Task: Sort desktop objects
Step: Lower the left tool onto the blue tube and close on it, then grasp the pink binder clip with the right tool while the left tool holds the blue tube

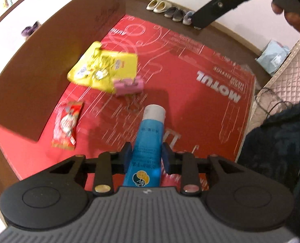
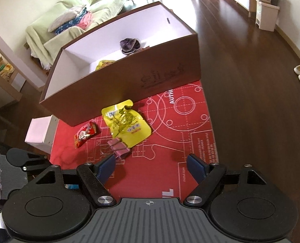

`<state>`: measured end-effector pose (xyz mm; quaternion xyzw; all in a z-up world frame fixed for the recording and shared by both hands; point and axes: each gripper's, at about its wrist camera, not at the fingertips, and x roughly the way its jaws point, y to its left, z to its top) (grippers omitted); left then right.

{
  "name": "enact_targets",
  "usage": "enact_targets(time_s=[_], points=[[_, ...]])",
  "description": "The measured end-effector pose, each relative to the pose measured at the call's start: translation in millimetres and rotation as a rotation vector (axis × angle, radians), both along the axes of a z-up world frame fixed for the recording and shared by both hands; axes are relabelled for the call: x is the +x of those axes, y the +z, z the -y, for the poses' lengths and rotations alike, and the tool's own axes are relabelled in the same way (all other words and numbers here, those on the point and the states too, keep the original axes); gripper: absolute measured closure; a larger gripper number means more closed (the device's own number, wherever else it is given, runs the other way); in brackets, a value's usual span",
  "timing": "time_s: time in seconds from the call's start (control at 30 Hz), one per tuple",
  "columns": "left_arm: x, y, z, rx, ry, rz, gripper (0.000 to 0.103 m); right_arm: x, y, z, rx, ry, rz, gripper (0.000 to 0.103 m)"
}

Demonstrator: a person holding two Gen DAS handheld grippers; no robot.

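Left hand-held gripper (image 1: 146, 155), lower centre of the left wrist view, is clamped on a blue tube (image 1: 148, 147) with a grey cap; pads (image 1: 127, 156) bite the tube body about mid-length, cap pointing away toward the middle of the frame. The tube seems lifted off the red mat (image 1: 190, 85), though contact can't be ruled out.

Right hand-held gripper (image 2: 152, 167) hangs wide open over the mat with nothing between its pads.

On the mat, left of centre:
- yellow pouch (image 2: 125, 126), crinkled
- pink binder clip (image 2: 118, 147), touching the pouch's near edge
- red snack packet (image 2: 85, 134), near the brown box (image 2: 129, 85)

The box is open-topped; a dark purple item (image 2: 129, 45) and something yellow (image 2: 104, 63) lie inside.

Handling, as a judgement:
- tube: light, soft plastic, smooth and a bit slippery; grip the body, not the cap
- pouch and packet: thin, floppy foil; pinch an edge or corner
- clip: small, hard; take it across its body, wire arms would twist
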<state>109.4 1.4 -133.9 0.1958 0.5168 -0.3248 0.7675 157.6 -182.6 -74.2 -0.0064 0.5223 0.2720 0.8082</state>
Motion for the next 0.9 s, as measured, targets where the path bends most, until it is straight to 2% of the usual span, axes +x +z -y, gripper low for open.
enact_targets(time_s=[0.13,0.27,0.37,0.5,0.7,0.8,0.83,0.87,0.9], points=[[1.1,-5.9,-9.1,0.017,0.065,-0.017,0.076,0.7,-3.5,-10.5,-0.009,0.025,-0.007,0.023],[4.0,-14.8,-5.9,0.017,0.087,-0.022,0.075,0.4,-5.9,-20.2,-0.015,0.052,-0.009,0.023],[6.4,-15.3,-8.8,-0.013,0.113,-0.043,0.077,0.3,-10.9,-29.1,-0.022,0.075,-0.022,0.023],[7.4,-9.5,-19.6,-0.026,0.154,-0.040,0.077,5.0,-18.9,-46.1,0.005,0.083,-0.079,0.023],[13.8,1.7,-38.0,-0.061,0.228,-0.042,0.077,30.8,-40.7,-75.0,0.059,-0.044,-0.221,0.023],[16.6,2.9,-42.0,-0.077,0.250,-0.047,0.077,38.5,-53.5,-86.8,0.042,-0.060,-0.244,0.024],[17.1,2.9,-42.9,-0.081,0.255,-0.048,0.077,38.1,-55.9,-86.7,0.032,-0.046,-0.242,0.040],[17.6,2.6,-43.7,-0.084,0.259,-0.050,0.077,37.7,-58.3,-86.5,0.022,-0.031,-0.241,0.050],[18.1,2.3,-44.8,-0.090,0.265,-0.054,0.077,37.3,-60.7,-86.3,0.011,-0.016,-0.240,0.050]])
